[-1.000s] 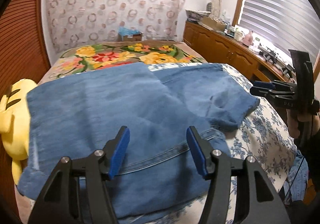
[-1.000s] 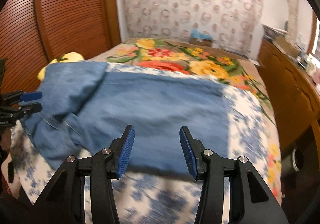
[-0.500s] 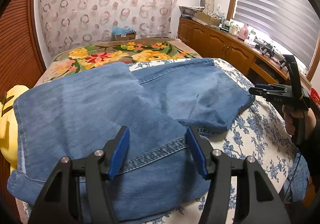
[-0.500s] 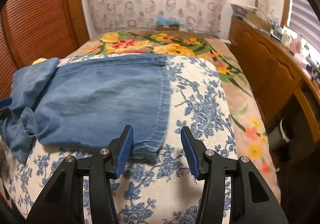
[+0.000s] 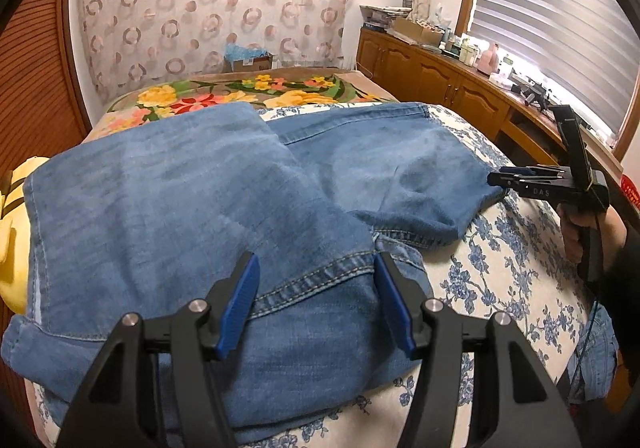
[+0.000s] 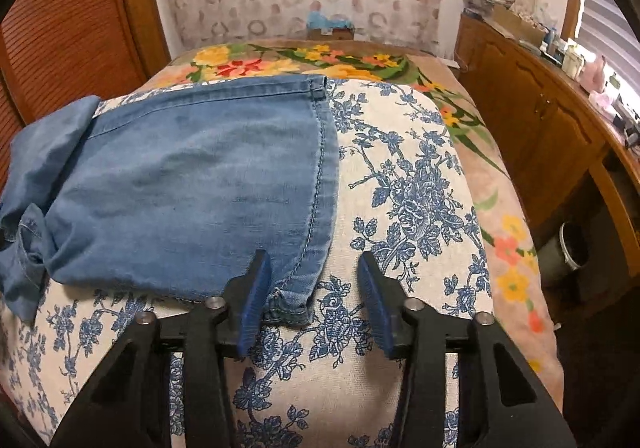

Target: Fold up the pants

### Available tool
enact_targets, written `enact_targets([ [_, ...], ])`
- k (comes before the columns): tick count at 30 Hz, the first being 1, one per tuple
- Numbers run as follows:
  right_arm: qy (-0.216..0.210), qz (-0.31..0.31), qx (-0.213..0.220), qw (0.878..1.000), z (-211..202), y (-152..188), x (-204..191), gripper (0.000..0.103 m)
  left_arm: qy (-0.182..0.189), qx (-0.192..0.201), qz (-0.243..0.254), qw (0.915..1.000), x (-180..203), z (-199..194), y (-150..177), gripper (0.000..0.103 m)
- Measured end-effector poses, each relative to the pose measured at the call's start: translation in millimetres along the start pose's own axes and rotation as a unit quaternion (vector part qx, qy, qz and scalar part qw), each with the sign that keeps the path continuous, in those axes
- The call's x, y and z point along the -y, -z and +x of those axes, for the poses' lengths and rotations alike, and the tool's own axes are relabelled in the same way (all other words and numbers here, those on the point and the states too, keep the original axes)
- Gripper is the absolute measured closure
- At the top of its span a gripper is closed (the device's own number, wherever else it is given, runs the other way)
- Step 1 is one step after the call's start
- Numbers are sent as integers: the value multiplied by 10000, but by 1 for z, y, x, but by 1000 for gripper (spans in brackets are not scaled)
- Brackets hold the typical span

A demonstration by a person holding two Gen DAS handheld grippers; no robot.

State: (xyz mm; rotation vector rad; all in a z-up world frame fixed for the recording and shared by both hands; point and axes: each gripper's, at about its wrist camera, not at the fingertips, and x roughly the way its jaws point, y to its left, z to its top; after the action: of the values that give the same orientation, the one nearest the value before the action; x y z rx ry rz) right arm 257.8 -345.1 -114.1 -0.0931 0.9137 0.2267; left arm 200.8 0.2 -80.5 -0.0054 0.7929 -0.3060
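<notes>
Jeans (image 5: 208, 208) on floral bedspread (image 6: 408, 184) beneath both parted, empty hand-held grippers, right's narrowing.

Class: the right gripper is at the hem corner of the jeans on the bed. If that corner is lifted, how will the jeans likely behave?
The jeans will probably drape and sag rather than stay flat: they already lie in soft folds and a bunched heap at the left. The stitched hem looks thicker, so it likely gives the right gripper a firmer hold. Denim folded in layers may feel fairly heavy and drag on the bedspread.
</notes>
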Motion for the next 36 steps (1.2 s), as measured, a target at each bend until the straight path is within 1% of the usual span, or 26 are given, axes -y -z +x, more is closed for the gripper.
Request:
enact_targets([
  [1, -71, -4, -3, 10000, 0, 0, -1, 78, -1, 1, -1, 10000, 0, 0, 0, 45],
  [3, -191, -78, -23, 9998, 0, -1, -4, 88, 0, 2, -20, 10000, -1, -1, 2, 45],
  [6, -232, -220, -18, 9995, -2, 0, -7, 93, 5, 12, -32, 10000, -2, -2, 4, 45],
  [7, -207, -216, 50, 9995, -7, -1, -6, 93, 0, 10, -36, 10000, -3, -3, 5, 45],
  [9, 25, -133, 323, 9994, -22, -4, 3, 94, -11, 25, -31, 10000, -4, -6, 5, 45],
  [10, 68, 13, 483, 9988, -33, -7, 11, 94, -13, 34, -34, 10000, -5, -7, 6, 45],
  [13, -3, 274, 668, 9974, -50, -15, 29, 94, -42, 69, -54, 10000, -7, -14, 8, 45],
  [18, 34, 238, 734, 9970, -55, -26, 22, 94, -72, 214, -118, 9997, -12, -30, 9, 45],
  [23, -187, 270, 1046, 9940, -78, -40, 6, 94, -116, 345, -93, 9993, -12, -50, 13, 45],
  [27, -377, -22, 1373, 9898, -106, -59, -29, 94, -145, 439, -94, 9989, -11, -65, 16, 45],
  [30, -608, -367, 1626, 9841, -129, -78, -71, 94, -180, 507, -120, 9985, -14, -77, 21, 45],
  [33, -857, -723, 1780, 9776, -143, -93, -114, 94, -254, 594, -172, 9978, -21, -92, 25, 45],
  [35, -1168, -949, 1830, 9715, -152, -103, -148, 94, -298, 648, -217, 9972, -27, -102, 28, 45],
  [36, -1410, -1057, 1838, 9670, -157, -108, -170, 94, -321, 669, -233, 9970, -29, -106, 30, 45],
])
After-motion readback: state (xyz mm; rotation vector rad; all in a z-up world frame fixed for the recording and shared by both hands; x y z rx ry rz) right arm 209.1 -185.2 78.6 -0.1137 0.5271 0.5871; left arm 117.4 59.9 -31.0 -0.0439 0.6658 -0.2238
